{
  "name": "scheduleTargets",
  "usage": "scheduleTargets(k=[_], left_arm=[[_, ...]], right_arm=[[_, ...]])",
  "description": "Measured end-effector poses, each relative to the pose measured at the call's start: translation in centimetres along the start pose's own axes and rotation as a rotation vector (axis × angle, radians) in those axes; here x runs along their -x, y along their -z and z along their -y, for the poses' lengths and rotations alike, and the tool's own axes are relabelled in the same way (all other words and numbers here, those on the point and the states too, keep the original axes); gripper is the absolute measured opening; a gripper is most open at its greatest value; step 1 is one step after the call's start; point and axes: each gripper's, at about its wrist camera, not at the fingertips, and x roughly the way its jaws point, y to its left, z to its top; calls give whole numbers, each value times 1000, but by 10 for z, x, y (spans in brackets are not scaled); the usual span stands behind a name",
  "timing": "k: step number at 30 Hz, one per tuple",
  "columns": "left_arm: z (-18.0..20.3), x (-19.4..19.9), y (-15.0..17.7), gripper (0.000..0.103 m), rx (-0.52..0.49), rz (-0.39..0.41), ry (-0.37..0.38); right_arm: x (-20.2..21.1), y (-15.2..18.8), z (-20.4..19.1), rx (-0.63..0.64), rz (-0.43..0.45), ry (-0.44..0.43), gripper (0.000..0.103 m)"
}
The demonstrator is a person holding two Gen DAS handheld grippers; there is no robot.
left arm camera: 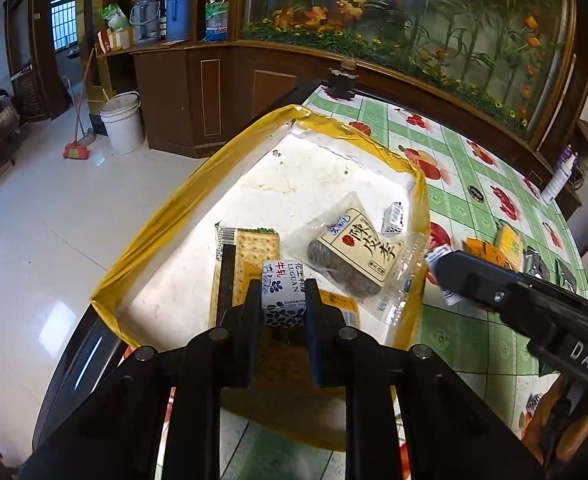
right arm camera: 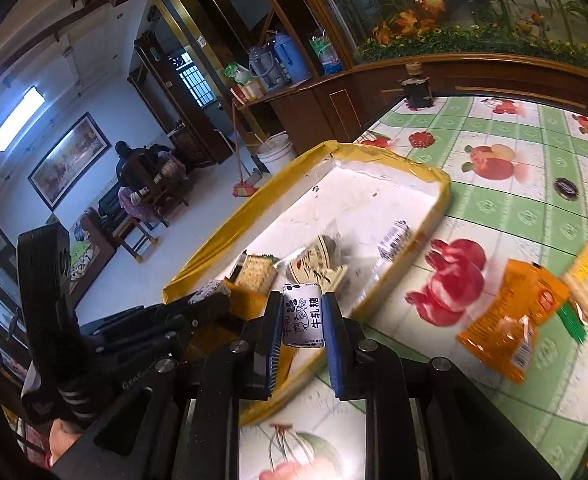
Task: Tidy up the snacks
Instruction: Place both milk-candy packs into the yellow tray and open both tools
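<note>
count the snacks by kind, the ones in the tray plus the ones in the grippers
nougat candies: 3, one in the left gripper, one in the right gripper, one loose by the tray wall
cracker packs: 1
clear plum packet: 1
orange packet: 1, partly hidden
total: 6

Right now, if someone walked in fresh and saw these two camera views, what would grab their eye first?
Each gripper pinches a small white nougat candy with blue print: the left gripper holds its candy over the yellow-taped white tray, and the right gripper holds another at the tray's near edge. Inside lie a cracker packet and a clear-wrapped dark plum snack; an orange snack bag waits on the green fruit-print tablecloth.
</note>
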Motion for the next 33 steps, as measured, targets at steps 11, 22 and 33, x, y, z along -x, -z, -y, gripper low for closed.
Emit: scheduleTargets(k=[11,22,33], left_arm=[[-3,-10,0,17,-15,0,-30],[-2,-9,-2,17,-27,3,-49],[-2,8,-4,74,-15,38,-71]], right_arm=[[-36,1,-11,48,-55,29,19],[-50,4,-9,63,-88,60,23],[-27,5,-3,33,-49,66,38]])
